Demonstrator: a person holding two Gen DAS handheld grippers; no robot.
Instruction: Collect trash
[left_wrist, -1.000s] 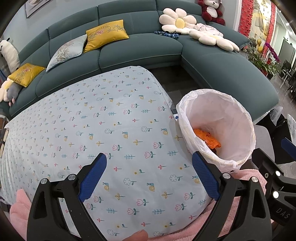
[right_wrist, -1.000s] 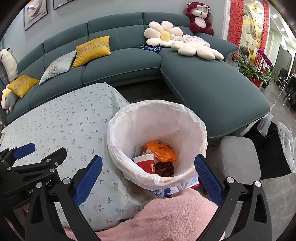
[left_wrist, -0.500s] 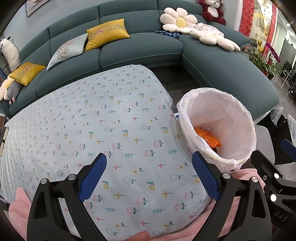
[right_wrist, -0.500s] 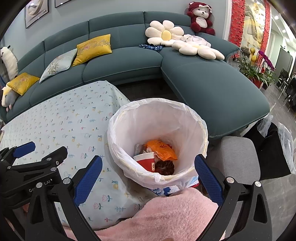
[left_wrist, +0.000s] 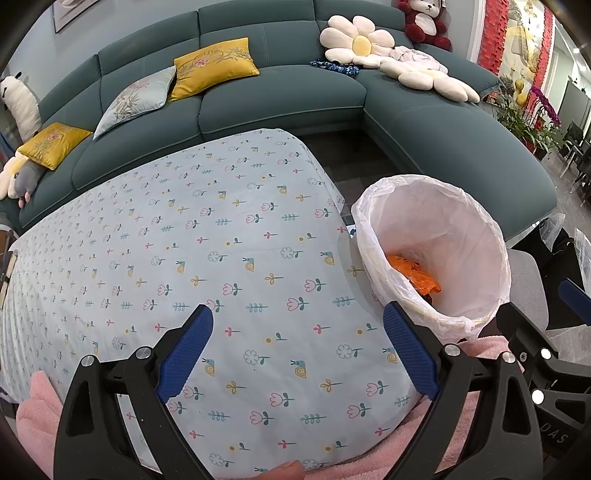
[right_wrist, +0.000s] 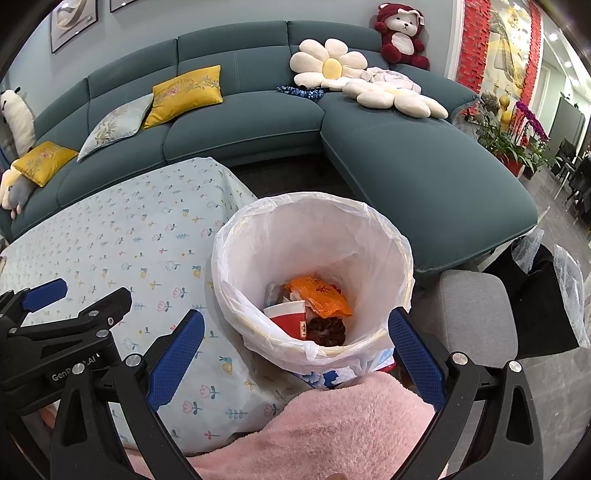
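A round bin (right_wrist: 314, 273) lined with a white bag stands upright, mouth facing up, just beside the bench's (left_wrist: 207, 258) right corner. Trash lies at its bottom: an orange wrapper (right_wrist: 321, 295) lying flat, a red and white cup (right_wrist: 290, 317) tipped on its side, a dark clump (right_wrist: 328, 330). The right tool (right_wrist: 295, 358) hangs above the bin's near rim, spread wide and empty. The left tool (left_wrist: 295, 354) is over the floral cloth, wide and empty. A teal sofa (right_wrist: 258, 122) sits behind.

thin glossy plastic bin liner (right_wrist: 369, 236), matt printed cotton tablecloth (left_wrist: 184, 240) — fluffy pink fleece (right_wrist: 351, 424), textured rubber tongs pads (left_wrist: 184, 354)
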